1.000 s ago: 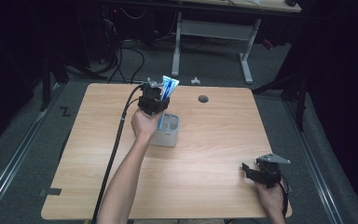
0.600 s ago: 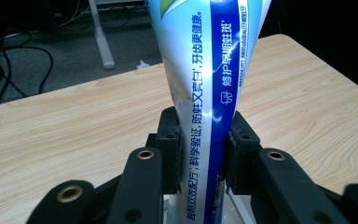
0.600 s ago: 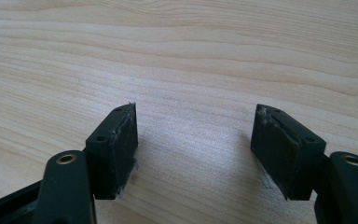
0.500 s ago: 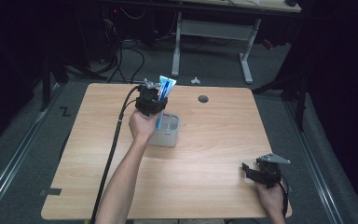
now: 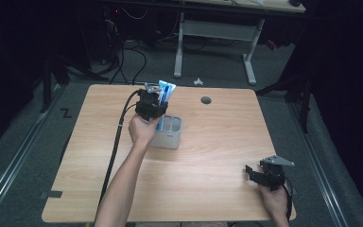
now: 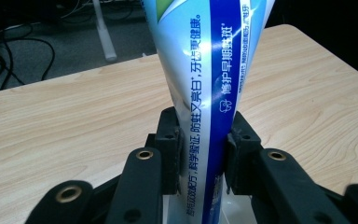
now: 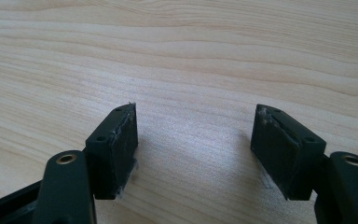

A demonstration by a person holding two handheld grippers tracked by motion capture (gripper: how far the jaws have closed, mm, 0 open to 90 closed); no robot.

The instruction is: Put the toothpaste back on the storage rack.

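Note:
A blue and white toothpaste tube stands upright over the left compartment of a grey two-compartment holder in the middle of the wooden table. My left gripper is shut on it. In the left gripper view both pads press the tube at its narrow part, with the left gripper around it. My right gripper rests near the table's front right corner. In the right gripper view the right gripper is open, with bare wood between the pads.
A dark round cable hole sits in the table's back edge area. The left gripper's black cable trails across the left part of the table. Behind the table stand white desk legs and floor cables.
The left gripper and the tube have shifted slightly left and toward the holder. The right gripper has stayed in place.

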